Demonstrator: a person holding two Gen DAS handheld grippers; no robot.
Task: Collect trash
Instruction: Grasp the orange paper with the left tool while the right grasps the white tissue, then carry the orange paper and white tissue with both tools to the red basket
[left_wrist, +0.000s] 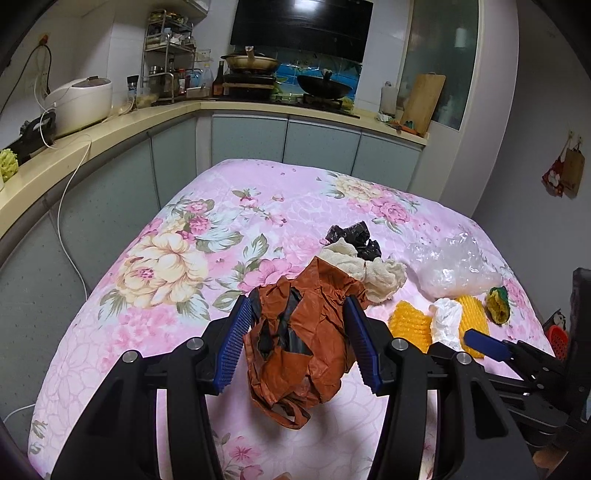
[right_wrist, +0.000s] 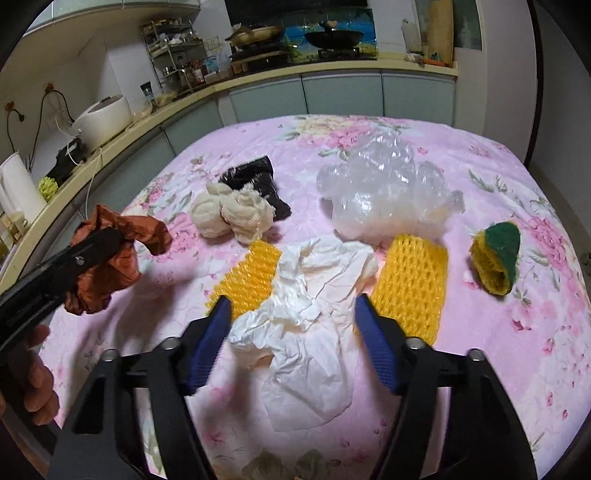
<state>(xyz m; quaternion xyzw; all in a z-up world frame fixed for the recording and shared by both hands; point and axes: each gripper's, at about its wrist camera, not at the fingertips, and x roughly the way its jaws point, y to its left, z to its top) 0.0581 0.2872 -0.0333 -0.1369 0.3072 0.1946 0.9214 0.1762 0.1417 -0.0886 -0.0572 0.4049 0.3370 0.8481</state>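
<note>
Left gripper (left_wrist: 299, 332) clenches the orange bag (left_wrist: 299, 343); right gripper (right_wrist: 291, 343) straddles white paper (right_wrist: 314, 314), grasp unclear.

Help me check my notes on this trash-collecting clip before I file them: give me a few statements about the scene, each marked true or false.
1. The left gripper holds a crumpled orange-brown bag. True.
2. The white crumpled paper lies between the fingers of the right gripper. True.
3. The clear plastic wrap is already inside the orange-brown bag. False: it lies on the floral tablecloth, apart from the bag.
4. The yellow foam netting lies partly under the white paper. True.
5. The green and yellow scouring pad sits on the kitchen counter. False: it is on the tablecloth, to the right of the netting.
</note>
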